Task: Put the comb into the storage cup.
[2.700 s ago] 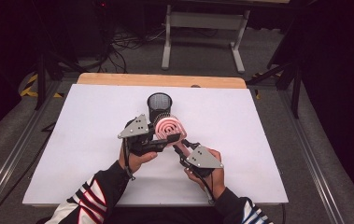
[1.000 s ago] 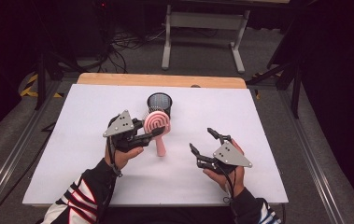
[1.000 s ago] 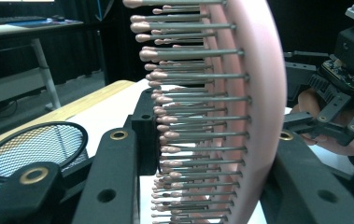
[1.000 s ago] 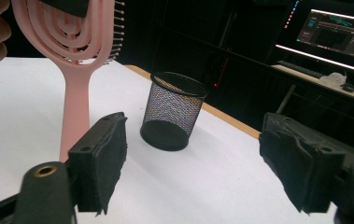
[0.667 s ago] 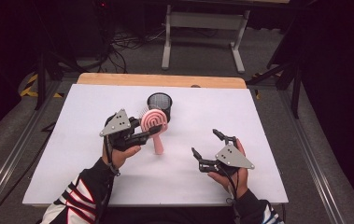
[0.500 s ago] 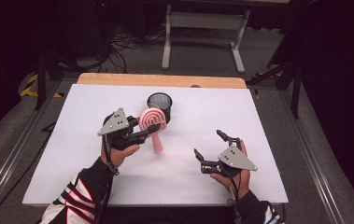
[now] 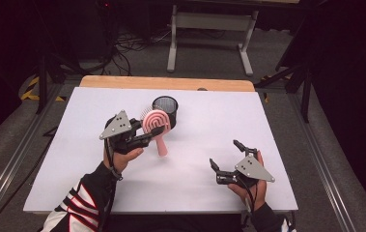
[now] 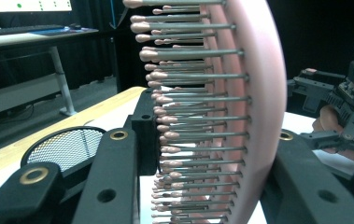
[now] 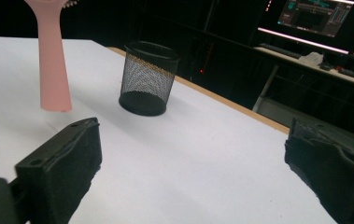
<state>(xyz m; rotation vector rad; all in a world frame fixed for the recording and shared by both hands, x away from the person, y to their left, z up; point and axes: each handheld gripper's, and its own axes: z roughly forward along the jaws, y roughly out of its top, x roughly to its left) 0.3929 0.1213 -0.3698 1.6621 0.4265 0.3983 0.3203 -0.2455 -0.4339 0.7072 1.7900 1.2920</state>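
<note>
Two hand-held grippers are working over a white table. Left gripper, in the person's left hand, is clamping the round head of a pink hairbrush; its black jaws are pressing on either side of the head, as the left gripper view is showing close up, with the brush's bristles pointing sideways across the frame. From this gripper the brush handle is hanging down and toward the person, its tip seeming to hover just above the tabletop. Just beyond the clamped brush head, a black mesh cup is standing upright on the table, close to the brush; whether they are touching cannot be told.

Right gripper, held in the right hand, is sitting well apart from the left one, nearer the table's near edge. Its jaws are spread wide with nothing between them. Ahead of these jaws, in the right gripper view, the brush handle and the mesh cup are standing side by side with a gap between them.
</note>
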